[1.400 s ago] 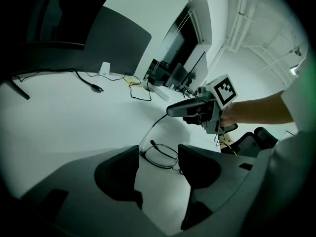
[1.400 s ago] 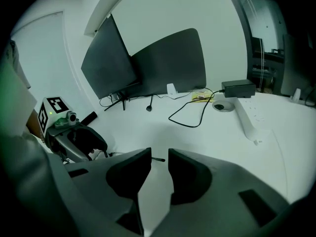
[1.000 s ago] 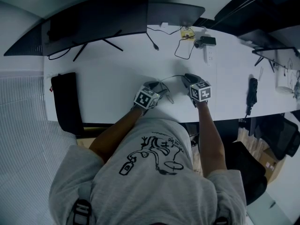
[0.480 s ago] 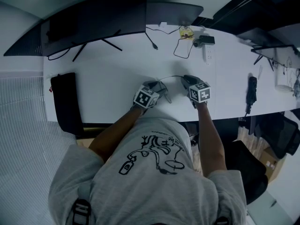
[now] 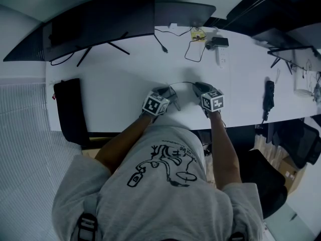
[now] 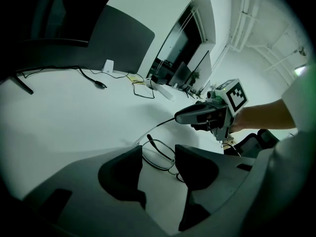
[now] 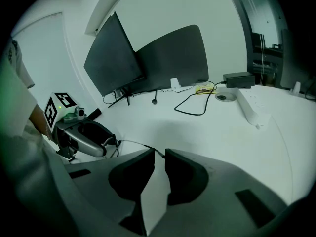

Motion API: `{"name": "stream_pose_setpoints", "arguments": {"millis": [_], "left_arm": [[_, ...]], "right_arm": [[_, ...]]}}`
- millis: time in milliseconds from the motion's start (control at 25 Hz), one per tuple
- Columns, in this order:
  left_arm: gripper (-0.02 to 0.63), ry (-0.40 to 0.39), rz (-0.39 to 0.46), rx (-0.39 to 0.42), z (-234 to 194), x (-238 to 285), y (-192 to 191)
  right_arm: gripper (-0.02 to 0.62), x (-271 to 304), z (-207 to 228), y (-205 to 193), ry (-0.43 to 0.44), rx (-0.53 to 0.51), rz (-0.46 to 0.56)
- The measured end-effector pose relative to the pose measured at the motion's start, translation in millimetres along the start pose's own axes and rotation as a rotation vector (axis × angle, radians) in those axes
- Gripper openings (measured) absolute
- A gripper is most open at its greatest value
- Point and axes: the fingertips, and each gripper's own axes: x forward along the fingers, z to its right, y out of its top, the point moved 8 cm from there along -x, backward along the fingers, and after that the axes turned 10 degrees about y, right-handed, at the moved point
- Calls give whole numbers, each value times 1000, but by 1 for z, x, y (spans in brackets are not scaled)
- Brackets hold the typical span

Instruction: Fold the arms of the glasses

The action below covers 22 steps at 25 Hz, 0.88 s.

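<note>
Thin wire-rimmed glasses lie on the white table between both grippers. My left gripper stands over the front of the glasses. One lens rim lies in the gap and the pads do not press on it, though the jaws have just been closing. My right gripper is narrowed on the tip of one glasses arm. That arm stretches out to the right and is lifted off the table. In the left gripper view the arm runs up to the right gripper.
Two dark monitors stand at the back of the table. Cables and a power strip lie at the back right. A black pad hangs at the left edge and a black tool lies at the right.
Both grippers keep their places at the glasses. No clear shift shows in the head view.
</note>
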Motion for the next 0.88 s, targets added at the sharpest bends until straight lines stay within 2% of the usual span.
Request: {"name": "stream_pose_setpoints", "arguments": {"millis": [880], "left_arm": [[216, -13, -6, -42, 4, -1, -2]], "right_arm": [[66, -7, -9, -13, -4, 25, 8]]}}
